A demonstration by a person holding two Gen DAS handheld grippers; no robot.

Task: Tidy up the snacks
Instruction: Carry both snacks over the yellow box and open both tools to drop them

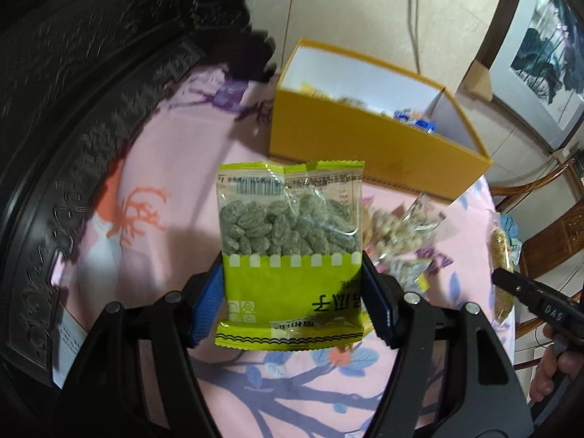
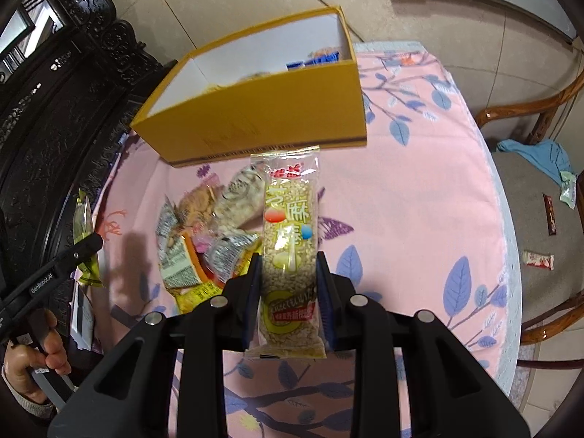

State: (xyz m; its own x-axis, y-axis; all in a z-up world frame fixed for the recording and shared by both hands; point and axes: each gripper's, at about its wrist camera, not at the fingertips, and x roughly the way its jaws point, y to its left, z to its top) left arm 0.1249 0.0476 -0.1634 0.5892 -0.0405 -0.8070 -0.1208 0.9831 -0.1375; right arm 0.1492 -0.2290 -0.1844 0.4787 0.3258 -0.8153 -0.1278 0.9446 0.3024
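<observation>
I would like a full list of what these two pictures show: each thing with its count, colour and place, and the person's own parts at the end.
green packet: 1, lime with a clear window, held above the cloth in the left hand-held gripper.
sesame bar: 1, clear wrap with pale grains, held in the right hand-held gripper.
box: 1, yellow outside and white inside, open, on the far part of the cloth; some snacks inside.
snack pile: several mixed packets, on the cloth before the box.
cloth: 1, pink with blue leaves, covering the table.
chair: 1, wooden, right of the table, with small packets on its seat.
left hand-held gripper: 1, black with blue pads.
right hand-held gripper: 1, black with blue pads.
</observation>
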